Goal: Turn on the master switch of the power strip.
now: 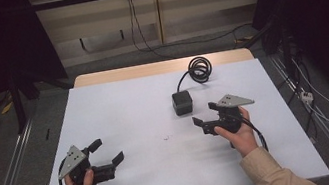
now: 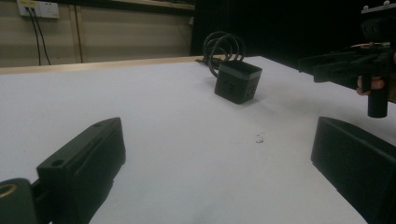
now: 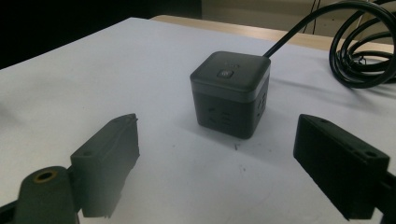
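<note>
Risk sits with my right gripper (image 1: 205, 114), jaws spread, just beside the cube power socket (image 1: 182, 102): its coiled cable (image 1: 199, 69) behind could drag. Left gripper (image 1: 106, 152) spread, well apart.

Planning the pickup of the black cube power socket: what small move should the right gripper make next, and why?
Probably ease the right gripper forward: its jaws stand open and empty, with the black cube power socket on the white table just ahead between them.
</note>
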Available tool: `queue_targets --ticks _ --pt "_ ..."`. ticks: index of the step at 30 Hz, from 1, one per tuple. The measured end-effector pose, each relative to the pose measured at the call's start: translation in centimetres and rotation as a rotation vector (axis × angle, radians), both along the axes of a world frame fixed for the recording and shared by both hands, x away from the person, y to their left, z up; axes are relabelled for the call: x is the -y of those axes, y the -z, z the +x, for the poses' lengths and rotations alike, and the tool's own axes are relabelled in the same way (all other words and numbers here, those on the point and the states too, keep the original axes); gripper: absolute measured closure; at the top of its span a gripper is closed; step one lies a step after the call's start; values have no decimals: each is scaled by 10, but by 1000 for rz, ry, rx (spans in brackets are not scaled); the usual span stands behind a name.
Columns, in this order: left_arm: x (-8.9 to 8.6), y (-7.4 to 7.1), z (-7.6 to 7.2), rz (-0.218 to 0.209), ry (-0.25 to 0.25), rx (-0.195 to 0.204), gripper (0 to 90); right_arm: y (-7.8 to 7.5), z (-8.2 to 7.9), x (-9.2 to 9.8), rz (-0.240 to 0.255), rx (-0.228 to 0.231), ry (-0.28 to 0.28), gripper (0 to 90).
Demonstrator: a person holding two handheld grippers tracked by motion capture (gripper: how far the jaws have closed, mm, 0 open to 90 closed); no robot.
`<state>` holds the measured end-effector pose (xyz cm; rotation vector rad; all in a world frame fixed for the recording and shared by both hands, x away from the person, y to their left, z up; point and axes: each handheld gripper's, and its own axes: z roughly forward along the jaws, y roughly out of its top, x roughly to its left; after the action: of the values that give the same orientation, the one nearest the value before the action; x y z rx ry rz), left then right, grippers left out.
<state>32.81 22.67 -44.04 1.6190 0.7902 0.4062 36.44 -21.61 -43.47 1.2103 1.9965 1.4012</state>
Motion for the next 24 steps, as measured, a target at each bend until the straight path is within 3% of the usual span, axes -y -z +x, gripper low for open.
queue_targets --ticks 24 --pt "1 1 1 6 3 -6 27 8 -36 27 5 26 -25 107"
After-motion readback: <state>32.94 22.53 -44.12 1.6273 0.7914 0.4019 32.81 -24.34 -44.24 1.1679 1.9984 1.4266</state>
